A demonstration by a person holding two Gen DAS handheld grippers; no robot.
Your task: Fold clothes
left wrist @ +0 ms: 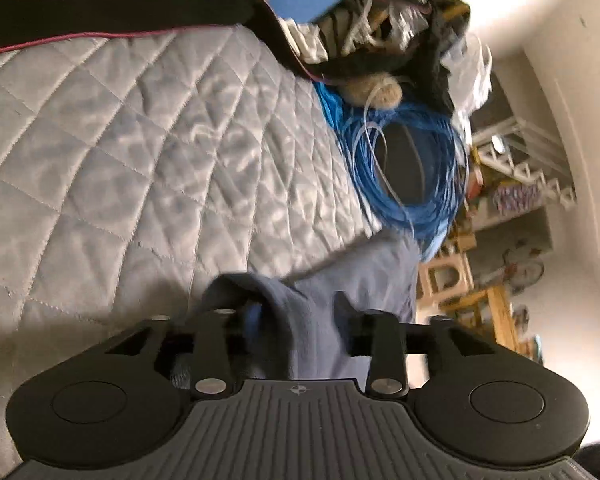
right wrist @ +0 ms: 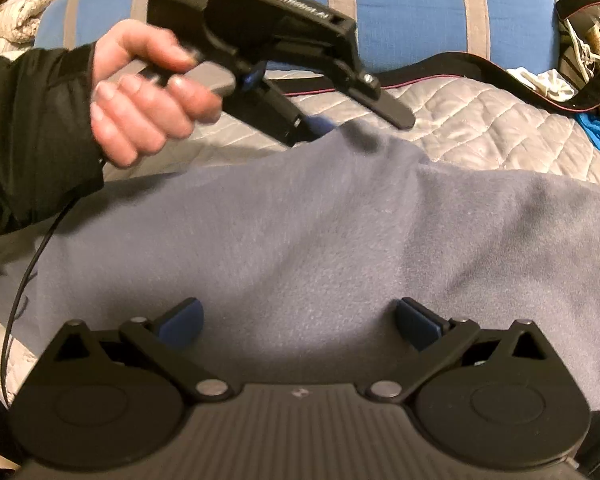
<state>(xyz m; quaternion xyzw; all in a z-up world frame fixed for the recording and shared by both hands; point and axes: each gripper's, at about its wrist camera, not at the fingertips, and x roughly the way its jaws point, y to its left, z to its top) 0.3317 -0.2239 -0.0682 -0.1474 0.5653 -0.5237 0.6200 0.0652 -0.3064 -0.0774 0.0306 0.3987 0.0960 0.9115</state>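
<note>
Right gripper: nearest in its own view; jaws wide apart and holding nothing, poised low over the fleece.
Fleece: a grey-blue garment spread on the bed, filling the near and middle ground of the right view. One raised point of it runs up to the left gripper.
Left gripper: held in the person's left hand. In its own view the cloth passes between the two fingers, but a gap shows beside the fabric. In the right view one finger stands clear above the cloth. I cannot tell whether the jaws pinch it.
Orientation: the fleece's long axis seems to run across the right view, side to side. The lifted edge points away, toward the blue pillow. Which end is collar or hem I cannot tell.
Progress: early, by my judgement. The garment lies mostly open and loosely rumpled, and no finished crease or stacked layer is visible. One edge is lifted, which suggests a first fold being set up. The folds themselves and the final squaring are left.
Middle distance: quilted grey bed cover, with a black strap lying across it.
Far: a coil of blue cord at the bed edge, with mixed clutter beyond, too blurred to name.
</note>
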